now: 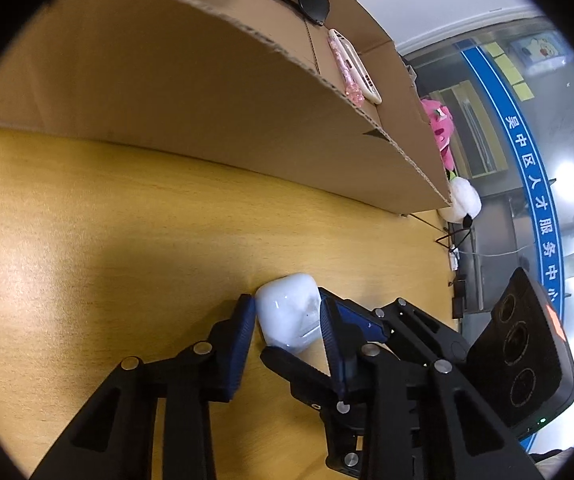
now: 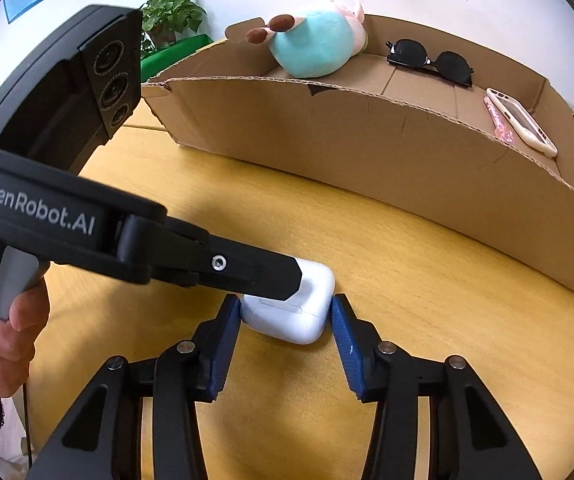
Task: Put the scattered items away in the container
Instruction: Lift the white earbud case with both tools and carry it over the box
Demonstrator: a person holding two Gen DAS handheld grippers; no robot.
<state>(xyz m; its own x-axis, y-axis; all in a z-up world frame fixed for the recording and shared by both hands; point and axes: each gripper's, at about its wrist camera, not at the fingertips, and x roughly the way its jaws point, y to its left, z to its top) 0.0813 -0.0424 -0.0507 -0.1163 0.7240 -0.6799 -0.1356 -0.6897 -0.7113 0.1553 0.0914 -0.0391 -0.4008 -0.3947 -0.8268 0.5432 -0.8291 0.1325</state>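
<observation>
White earbud case (image 2: pixel 291 308) lies on the yellow wooden worktop (image 2: pixel 427 280), in front of the cardboard box (image 2: pixel 367 140) and outside it, near its front wall; the case sits flat, its lid seam facing the right wrist camera.

Right hand-held gripper (image 2: pixel 286 312): blue pads on either side of the case, left pad touching its side, right pad touching or just beside the other side; clamped on the case as far as this view shows.

Left hand-held gripper (image 1: pixel 287 312): comes in from the left of the right wrist view, its black fingertip lying over the top of the case; in its own view the pads press both flanks of the case; clamped on it. A hand (image 2: pixel 3 344) wraps its grey handle at the left edge.

Box contents, along its floor: teal plush toy (image 2: pixel 315 48) at the left end; black sunglasses (image 2: pixel 431 62) in the middle; a white phone case (image 2: pixel 521 120) at the right end, with a pink glittery pen (image 2: pixel 499 124) just beside it.

Beyond the box: a potted green plant (image 2: pixel 171 12) against the white wall.
</observation>
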